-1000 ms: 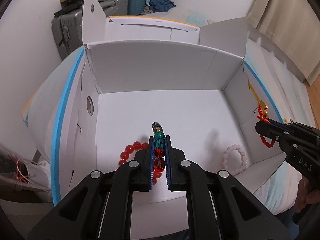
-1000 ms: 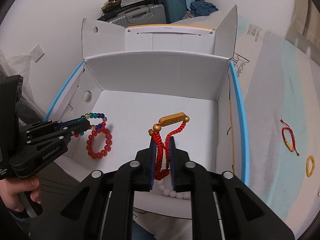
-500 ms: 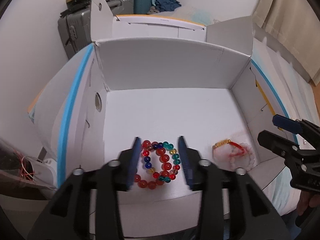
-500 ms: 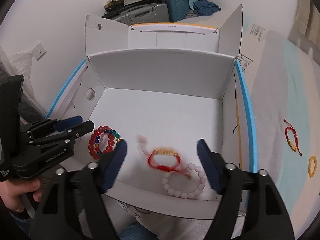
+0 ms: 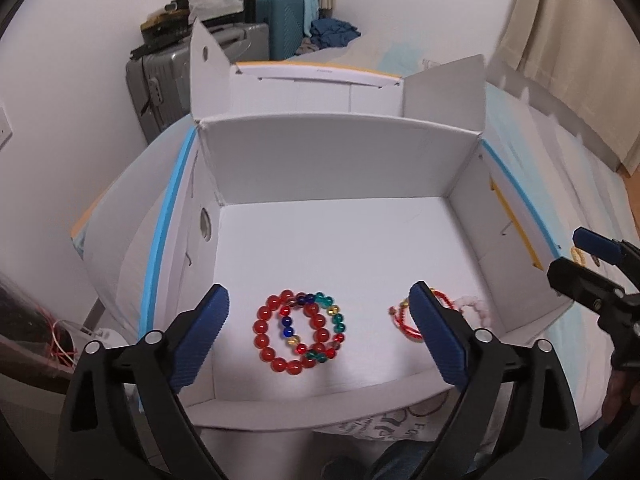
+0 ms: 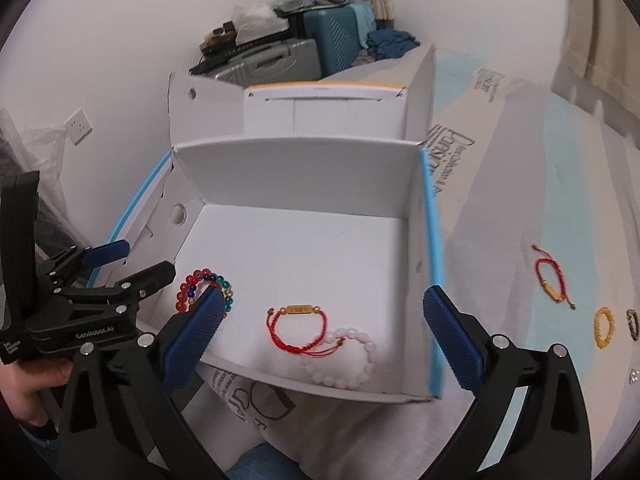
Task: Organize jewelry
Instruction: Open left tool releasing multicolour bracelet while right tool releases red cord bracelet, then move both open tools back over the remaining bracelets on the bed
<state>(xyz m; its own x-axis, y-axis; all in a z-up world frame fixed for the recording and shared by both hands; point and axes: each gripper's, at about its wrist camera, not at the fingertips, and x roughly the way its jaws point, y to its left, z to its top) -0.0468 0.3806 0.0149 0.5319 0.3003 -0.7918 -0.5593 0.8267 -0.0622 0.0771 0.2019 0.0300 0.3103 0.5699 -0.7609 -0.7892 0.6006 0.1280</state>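
An open white cardboard box [image 5: 340, 168] [image 6: 296, 176] lies on the bed. On its floor a red bead bracelet [image 5: 267, 336] and a multicolour bead bracelet [image 5: 334, 320] [image 6: 224, 286] overlap. To their right lie a red cord bracelet with a gold bar [image 6: 298, 328] [image 5: 402, 318] and a pink bead bracelet [image 6: 348, 360]. My left gripper [image 5: 318, 338] is open and empty above the bead bracelets. My right gripper [image 6: 320, 332] is open and empty above the cord bracelet. Each gripper shows in the other's view, the right one [image 5: 592, 264] and the left one [image 6: 116, 264].
On the bed right of the box lie another red cord bracelet [image 6: 552, 278], a yellow ring-shaped bracelet [image 6: 604, 326] and a dark one [image 6: 632, 322]. Suitcases [image 5: 172, 80] stand behind the box by the wall. A curtain [image 5: 580, 40] hangs at the right.
Both grippers opened and let go: the multicolour bracelet now lies on the red bead bracelet, the red cord bracelet lies by the pink one. Both grippers have drawn back and opened wider.
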